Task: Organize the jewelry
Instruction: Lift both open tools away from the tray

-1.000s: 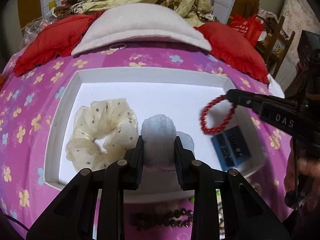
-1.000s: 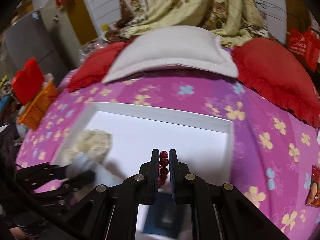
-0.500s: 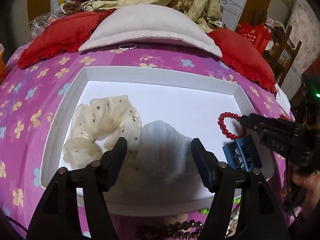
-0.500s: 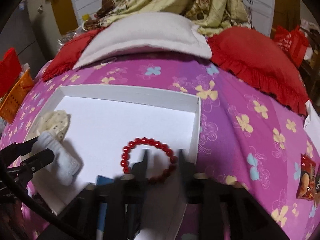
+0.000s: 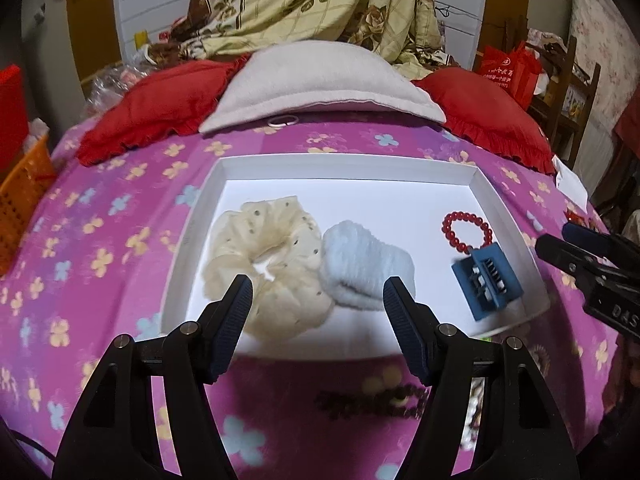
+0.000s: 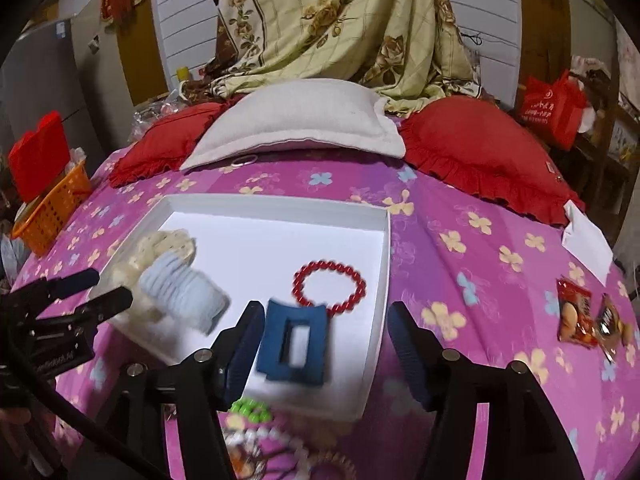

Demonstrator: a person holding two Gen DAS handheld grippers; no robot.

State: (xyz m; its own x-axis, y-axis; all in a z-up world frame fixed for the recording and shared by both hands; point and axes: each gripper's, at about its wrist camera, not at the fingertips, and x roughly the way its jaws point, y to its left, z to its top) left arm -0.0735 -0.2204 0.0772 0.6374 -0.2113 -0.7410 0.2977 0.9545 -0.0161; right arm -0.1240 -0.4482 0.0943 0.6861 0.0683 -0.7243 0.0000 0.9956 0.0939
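A white tray point(image 5: 192, 236) lies on the purple flowered bedspread. In it are a cream dotted scrunchie point(image 5: 264, 260), a pale blue fuzzy scrunchie point(image 5: 368, 268), a red bead bracelet point(image 5: 466, 228) and a blue claw clip point(image 5: 488, 280). My left gripper point(image 5: 317, 292) is open and empty, drawn back over the tray's near edge. My right gripper point(image 6: 326, 312) has its jaws opening and grips nothing. The clip point(image 6: 294, 344) and bracelet point(image 6: 330, 288) lie in the tray beyond its tips. Each gripper shows in the other's view: the right point(image 5: 576, 244) and the left point(image 6: 104, 288).
Loose bead strings lie on the bedspread in front of the tray: dark beads point(image 5: 372, 402), green beads point(image 6: 250, 406), pale beads point(image 6: 272, 440). Red and grey pillows point(image 6: 296, 124) lie behind it. An orange basket point(image 6: 52, 212) stands at the left. Snack packets point(image 6: 576, 316) lie at the right.
My left gripper opened, let go of the pale blue scrunchie and drew back. My right gripper released the red bracelet into the tray, opened and drew back.
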